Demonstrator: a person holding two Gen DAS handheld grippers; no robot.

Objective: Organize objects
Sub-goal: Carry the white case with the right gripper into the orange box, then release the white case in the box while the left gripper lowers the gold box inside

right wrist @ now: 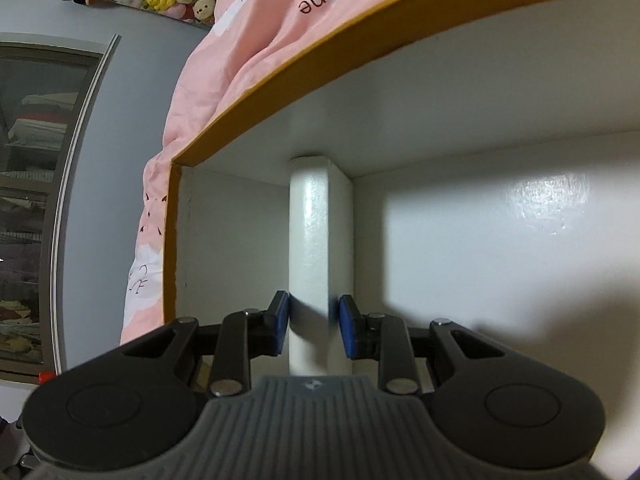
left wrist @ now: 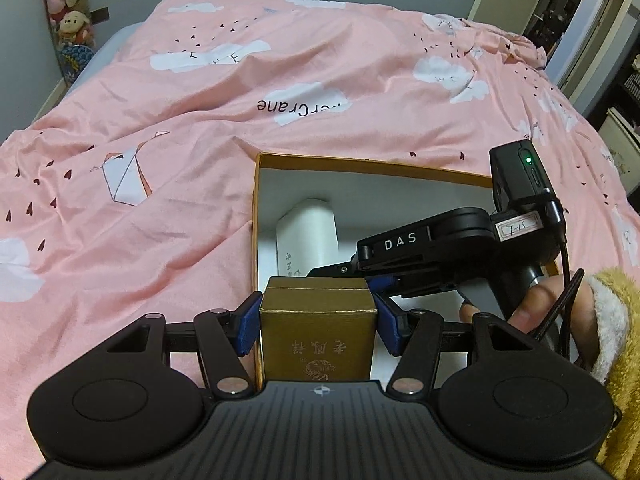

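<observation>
My left gripper (left wrist: pixel 318 312) is shut on a small gold box (left wrist: pixel 318 340), its blue pads pressing both sides, right over the near edge of an open orange-rimmed carton (left wrist: pixel 360 164) lying on the bed. A long white box (left wrist: pixel 308 228) rests inside on the carton's white floor. My right gripper (left wrist: pixel 352 274) reaches into the carton from the right, held by a hand (left wrist: pixel 540 300) in a fuzzy yellow sleeve. In the right wrist view that gripper (right wrist: pixel 314 320) is shut on the near end of the white box (right wrist: pixel 308 232), deep within the carton (right wrist: pixel 170 240).
The carton lies on a rumpled pink duvet (left wrist: pixel 200 120) that covers the bed. Plush toys (left wrist: pixel 68 0) hang on the wall at far left. An open doorway (left wrist: pixel 560 8) shows at far right, and a glass-fronted wardrobe (right wrist: pixel 28 160) stands beyond the bed.
</observation>
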